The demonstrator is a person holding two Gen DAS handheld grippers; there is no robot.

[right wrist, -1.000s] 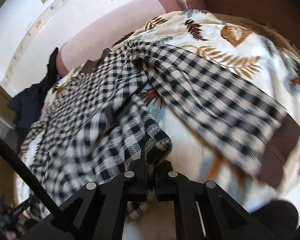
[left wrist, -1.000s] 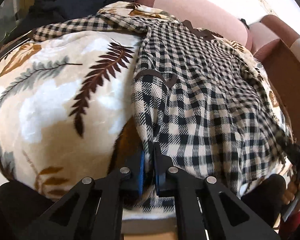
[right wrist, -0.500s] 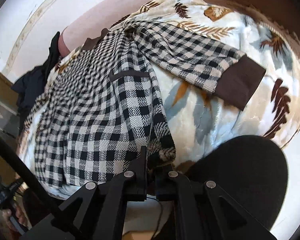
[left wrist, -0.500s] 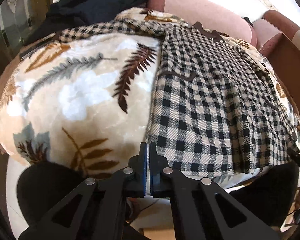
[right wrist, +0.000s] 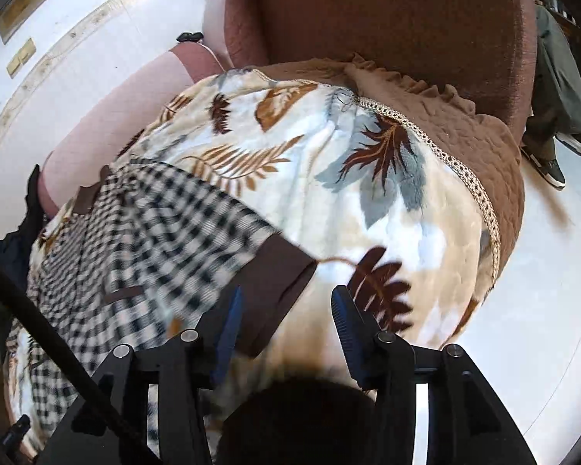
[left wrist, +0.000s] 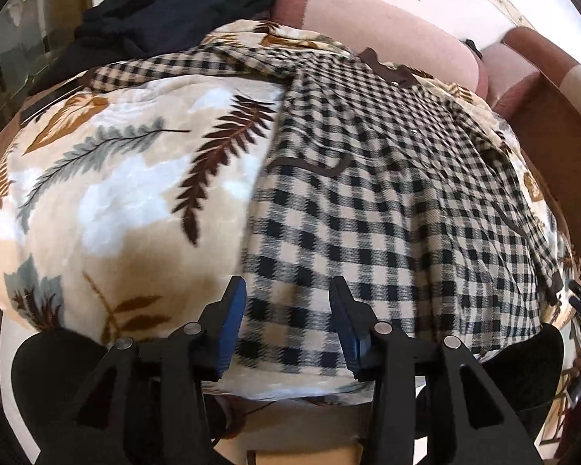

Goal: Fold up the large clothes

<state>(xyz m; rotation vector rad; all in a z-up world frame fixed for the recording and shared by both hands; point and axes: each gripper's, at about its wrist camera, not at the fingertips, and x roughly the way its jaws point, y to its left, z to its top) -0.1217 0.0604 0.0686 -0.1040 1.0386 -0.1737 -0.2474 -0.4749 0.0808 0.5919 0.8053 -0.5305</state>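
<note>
A black-and-cream checked shirt (left wrist: 387, 201) with brown trim lies spread flat on a leaf-print blanket (left wrist: 108, 193). My left gripper (left wrist: 286, 290) hovers over the shirt's near hem; its jaws are opening and the pads do not press the cloth. In the right wrist view the shirt (right wrist: 147, 240) is on the left, its sleeve ending in a brown cuff (right wrist: 279, 286). My right gripper (right wrist: 286, 302) sits just past that cuff above the blanket (right wrist: 329, 178), jaws opening, with only the cuff's edge near the left finger (right wrist: 228, 310).
A dark garment (left wrist: 166, 11) is heaped at the blanket's far left corner. A pink-and-brown sofa back (left wrist: 387, 35) runs behind, with a brown armrest (right wrist: 387, 15). A brown quilted cover (right wrist: 464, 135) shows under the blanket. A person's leg and shoe (right wrist: 550, 155) stand on the white floor at right.
Both grippers were shut on the shirt's lower corners and have let go, their jaws now apart. The right gripper swung right, toward the sleeve cuff. The shirt now lies flat.
</note>
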